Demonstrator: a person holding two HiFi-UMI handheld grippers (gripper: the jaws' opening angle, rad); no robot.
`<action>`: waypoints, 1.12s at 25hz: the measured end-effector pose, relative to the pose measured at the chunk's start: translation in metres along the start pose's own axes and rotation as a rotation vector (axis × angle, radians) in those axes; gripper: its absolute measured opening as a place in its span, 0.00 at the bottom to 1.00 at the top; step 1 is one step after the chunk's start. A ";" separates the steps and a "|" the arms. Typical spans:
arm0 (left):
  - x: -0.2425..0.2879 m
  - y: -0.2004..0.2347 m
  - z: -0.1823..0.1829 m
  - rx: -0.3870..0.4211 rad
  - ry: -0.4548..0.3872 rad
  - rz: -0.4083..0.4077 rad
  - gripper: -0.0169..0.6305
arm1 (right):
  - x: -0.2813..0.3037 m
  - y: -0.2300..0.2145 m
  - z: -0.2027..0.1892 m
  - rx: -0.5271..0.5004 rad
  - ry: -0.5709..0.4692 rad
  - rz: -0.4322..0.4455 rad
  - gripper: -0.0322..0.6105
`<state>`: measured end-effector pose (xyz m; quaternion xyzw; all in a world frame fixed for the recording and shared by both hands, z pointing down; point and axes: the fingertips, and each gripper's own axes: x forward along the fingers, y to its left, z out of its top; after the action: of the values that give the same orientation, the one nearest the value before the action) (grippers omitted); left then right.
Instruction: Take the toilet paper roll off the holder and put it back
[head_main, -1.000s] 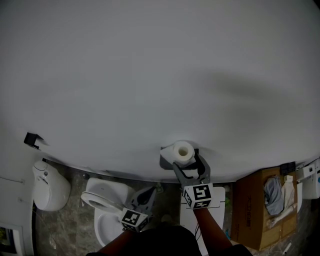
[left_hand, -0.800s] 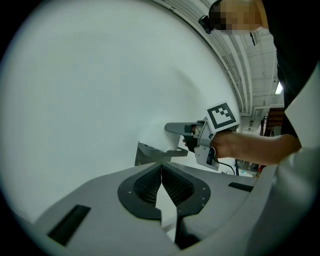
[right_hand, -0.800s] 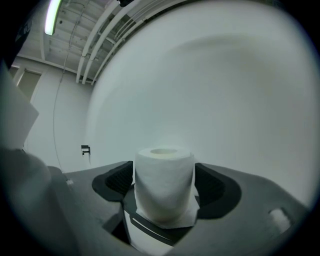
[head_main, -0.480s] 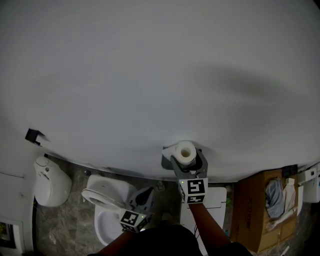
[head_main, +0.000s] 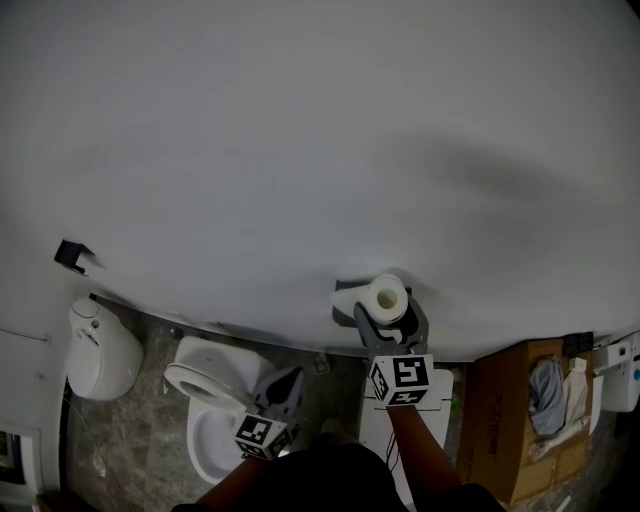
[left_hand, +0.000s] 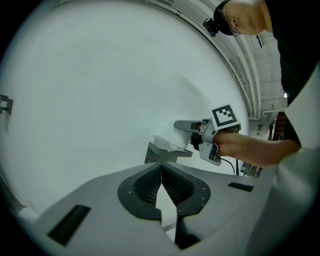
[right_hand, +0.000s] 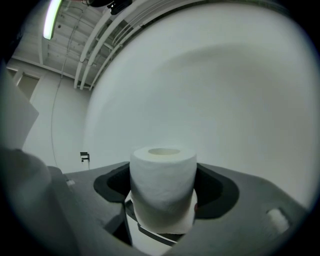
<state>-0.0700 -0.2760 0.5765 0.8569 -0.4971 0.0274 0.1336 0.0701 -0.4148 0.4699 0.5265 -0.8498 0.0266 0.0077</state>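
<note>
Head view: roll (head_main: 387, 297) between closing fingers (head_main: 363, 320)

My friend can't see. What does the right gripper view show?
A white toilet paper roll stands upright between the dark jaws of the right gripper, which are closing around it. A plain white wall is behind.

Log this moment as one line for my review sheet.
right tongs closing around toilet paper roll | roll upright at holder | left tongs shut, empty, held low
</note>
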 end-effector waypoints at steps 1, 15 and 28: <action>-0.004 -0.001 0.001 0.001 -0.003 0.002 0.05 | -0.005 0.004 0.005 -0.006 -0.008 0.009 0.61; -0.102 -0.006 0.014 -0.010 -0.085 -0.003 0.05 | -0.115 0.076 0.052 -0.027 -0.062 -0.043 0.61; -0.176 -0.045 0.031 0.047 -0.129 -0.063 0.05 | -0.247 0.140 0.013 0.037 -0.003 -0.125 0.61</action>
<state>-0.1230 -0.1146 0.5057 0.8749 -0.4768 -0.0206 0.0819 0.0552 -0.1320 0.4418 0.5787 -0.8145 0.0409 -0.0016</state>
